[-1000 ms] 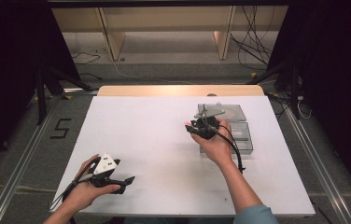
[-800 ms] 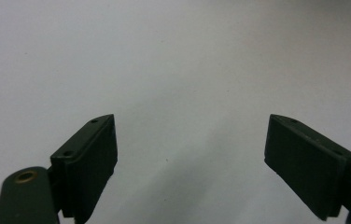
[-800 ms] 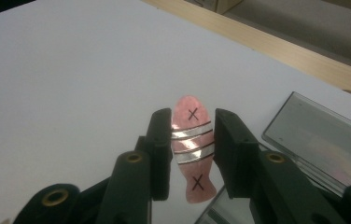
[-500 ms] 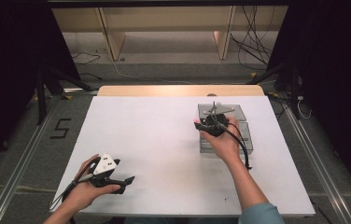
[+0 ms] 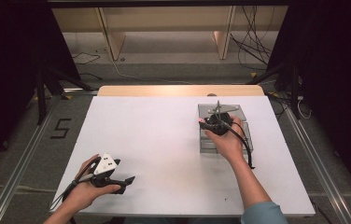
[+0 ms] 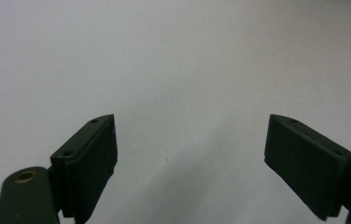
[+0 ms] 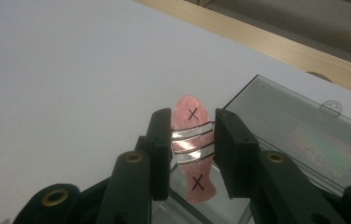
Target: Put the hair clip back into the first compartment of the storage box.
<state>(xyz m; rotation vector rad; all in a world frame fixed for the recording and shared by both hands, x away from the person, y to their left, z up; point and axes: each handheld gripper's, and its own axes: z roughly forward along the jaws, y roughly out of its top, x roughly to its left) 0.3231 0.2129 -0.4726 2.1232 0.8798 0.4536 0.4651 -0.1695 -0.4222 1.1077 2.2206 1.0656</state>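
Observation:
A flat pink fish-shaped piece (image 7: pixel 190 106) with silver stripes and two black X marks stands upright between the jaws of my right gripper (image 7: pixel 192 125), which is shut on its striped middle. In the high view my right gripper (image 5: pixel 214 122) hovers over the left part of a clear plastic box (image 5: pixel 247 136) on the right side of the white table (image 5: pixel 155 135). The box's clear lid (image 7: pixel 299 126) lies just right of the jaws. My left gripper (image 5: pixel 126 181) rests near the table's front left corner. It is open (image 6: pixel 190 144), with bare white tabletop between its pads.
A light wooden strip (image 5: pixel 178 90) runs along the table's far edge. Beyond it are wooden shelf legs and loose cables on the floor. A metal rail (image 5: pixel 19 168) runs along the floor on the left.
My right hand has shifted a little to the right with the pink piece, from the box's left edge to over the box. The left hand has stayed put.

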